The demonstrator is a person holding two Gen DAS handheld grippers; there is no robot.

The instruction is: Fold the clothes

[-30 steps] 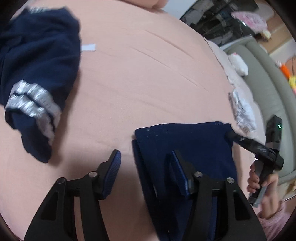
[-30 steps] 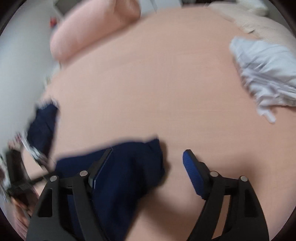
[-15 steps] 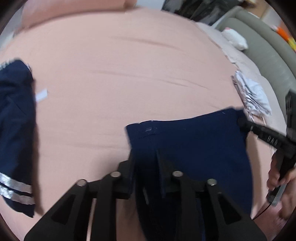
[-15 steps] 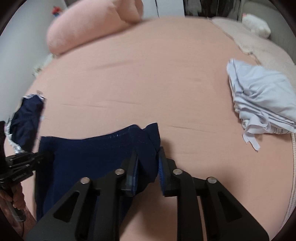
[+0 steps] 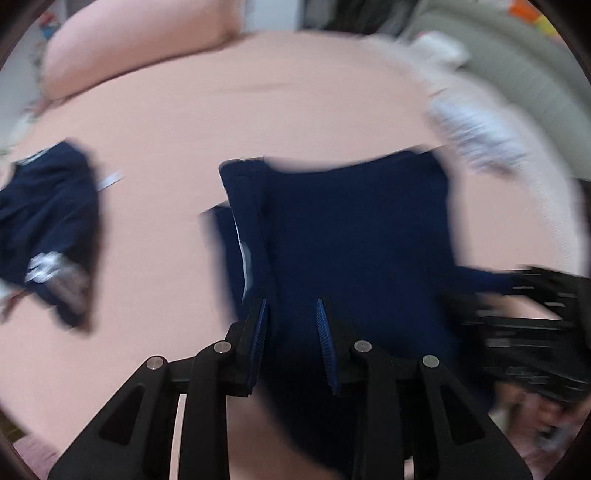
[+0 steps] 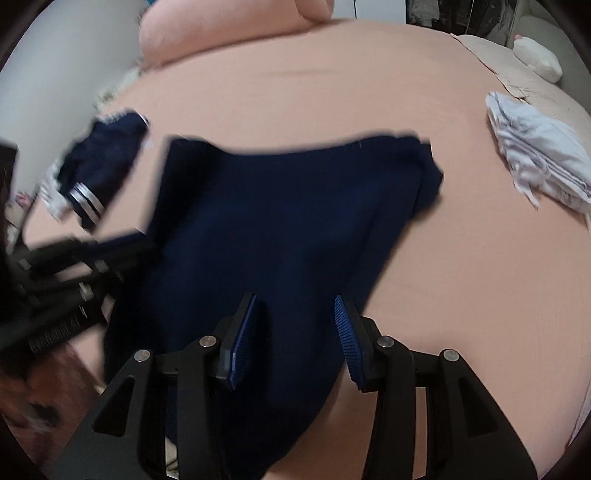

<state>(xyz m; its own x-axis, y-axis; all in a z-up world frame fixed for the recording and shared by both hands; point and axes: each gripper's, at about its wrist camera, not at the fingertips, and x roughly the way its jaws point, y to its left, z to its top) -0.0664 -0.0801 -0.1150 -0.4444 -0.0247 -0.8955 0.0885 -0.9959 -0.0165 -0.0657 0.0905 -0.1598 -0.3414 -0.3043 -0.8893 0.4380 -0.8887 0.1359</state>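
The left gripper (image 5: 291,325) and right gripper (image 6: 295,328), jaws spread and just reopened, hover over the folded navy fabric garment (image 6: 280,221) on the pink bedsheet (image 6: 461,277), pinching nothing.

Centre: I see the folded garment (image 6: 280,221) lying on the bed sheet (image 6: 332,103), under both my grippers.
Left: a crumpled striped garment (image 6: 99,170) lies apart from it.
Right: a pile of light clothes (image 6: 535,158) sits near the sheet's edge.
Behind: a pillow (image 6: 229,26) rests at the far end.
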